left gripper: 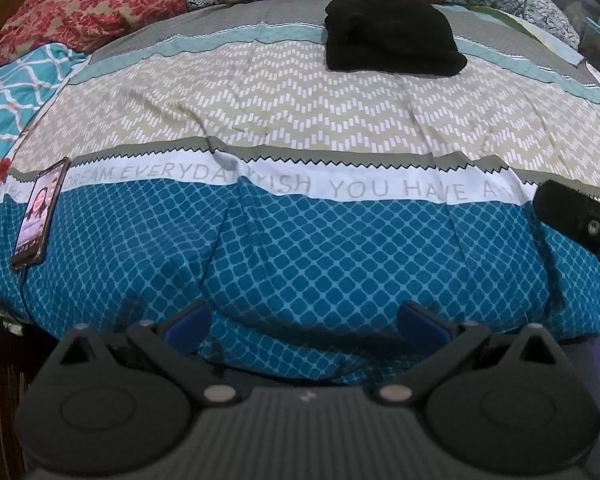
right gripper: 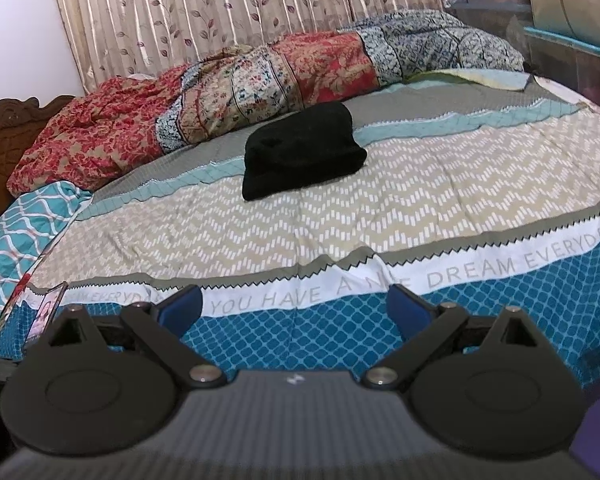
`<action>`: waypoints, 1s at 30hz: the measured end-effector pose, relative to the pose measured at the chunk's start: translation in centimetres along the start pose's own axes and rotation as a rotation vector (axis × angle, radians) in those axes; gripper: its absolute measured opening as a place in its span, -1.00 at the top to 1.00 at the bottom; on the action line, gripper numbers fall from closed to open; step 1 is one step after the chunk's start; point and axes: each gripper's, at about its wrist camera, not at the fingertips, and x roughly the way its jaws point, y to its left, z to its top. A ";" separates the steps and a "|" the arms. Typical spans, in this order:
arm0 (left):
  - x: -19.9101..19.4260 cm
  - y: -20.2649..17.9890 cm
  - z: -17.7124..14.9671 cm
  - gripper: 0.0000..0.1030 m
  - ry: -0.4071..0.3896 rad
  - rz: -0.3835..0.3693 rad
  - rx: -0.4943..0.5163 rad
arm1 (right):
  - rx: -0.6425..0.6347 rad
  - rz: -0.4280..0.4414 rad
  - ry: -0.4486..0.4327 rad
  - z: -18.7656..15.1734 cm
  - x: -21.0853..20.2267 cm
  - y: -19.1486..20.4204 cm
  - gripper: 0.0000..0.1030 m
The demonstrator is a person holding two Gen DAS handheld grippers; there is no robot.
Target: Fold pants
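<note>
Black pants (right gripper: 300,152) sit apparently folded far up the bedspread (left gripper: 300,128), so both the left gripper (left gripper: 302,322) and right gripper (right gripper: 296,308), jaws spread and empty, should withdraw without snagging cloth.

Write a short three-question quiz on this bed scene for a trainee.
1. True or false: the black pants lie folded on the bedspread, apart from both claws.
2. Which is closer to the phone: A) left claw or B) the pants?
3. Fill in: the right claw has its jaws ____ and holds nothing.

Key: 1 true. 2 A. 3 open.
</note>
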 end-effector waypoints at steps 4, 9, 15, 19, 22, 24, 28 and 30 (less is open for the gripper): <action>0.2 0.1 0.3 -1.00 -0.010 0.025 0.006 | 0.005 0.003 0.012 -0.1 0.1 0.0 -0.94; -0.3 0.4 1.4 -1.00 -0.065 0.067 0.012 | 0.011 -0.027 -0.005 0.2 0.0 -0.3 -0.94; -1.1 0.3 3.2 -1.00 -0.098 0.052 0.016 | -0.044 -0.043 -0.053 2.2 -0.8 -0.1 -0.94; -2.0 0.0 4.3 -1.00 -0.139 0.037 0.026 | -0.074 -0.020 -0.109 4.0 -1.8 0.3 -0.94; -2.8 -0.2 5.3 -1.00 -0.176 0.032 0.024 | -0.072 -0.001 -0.152 5.4 -2.4 0.5 -0.94; -3.3 -0.3 5.9 -1.00 -0.195 0.031 0.023 | -0.076 0.007 -0.180 6.2 -2.8 0.7 -0.94; -4.0 -0.5 7.1 -1.00 -0.235 0.034 0.027 | -0.098 0.004 -0.225 7.2 -3.0 1.1 -0.94; -4.2 -0.6 7.6 -1.00 -0.252 0.038 0.031 | -0.105 0.006 -0.231 7.7 -2.8 1.1 -0.94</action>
